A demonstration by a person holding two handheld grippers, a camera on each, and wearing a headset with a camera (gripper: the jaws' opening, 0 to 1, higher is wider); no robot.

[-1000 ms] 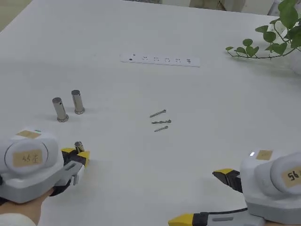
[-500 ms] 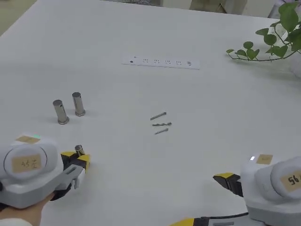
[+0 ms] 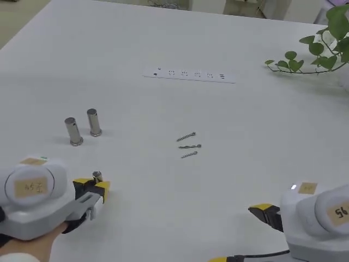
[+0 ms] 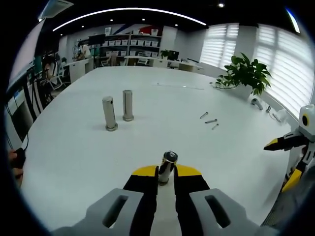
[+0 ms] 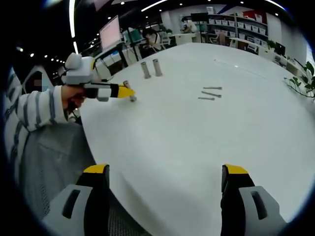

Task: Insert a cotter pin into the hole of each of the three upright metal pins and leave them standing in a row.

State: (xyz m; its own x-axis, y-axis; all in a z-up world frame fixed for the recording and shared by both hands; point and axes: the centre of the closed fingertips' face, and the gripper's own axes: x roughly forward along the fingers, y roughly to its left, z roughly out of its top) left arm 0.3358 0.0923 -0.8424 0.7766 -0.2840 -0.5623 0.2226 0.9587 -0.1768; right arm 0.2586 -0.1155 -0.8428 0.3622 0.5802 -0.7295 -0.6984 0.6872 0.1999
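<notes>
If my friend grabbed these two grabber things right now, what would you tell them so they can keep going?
Left gripper: fingers shut on one metal pin, held upright at the near side of the table.
Right gripper: open, holding nothing, low over the table.
The other two metal pins stand upright side by side, apart from the held one.
The cotter pins, three of them, lie together mid-table.
Done: no cotter pin is inserted yet.
Left: set the three pins in a row and push a cotter pin through each one's hole.

pins (image 3: 94,121): two upright | third pin (image 4: 168,166): clamped | cotter pins (image 3: 188,146): three, flat
</notes>
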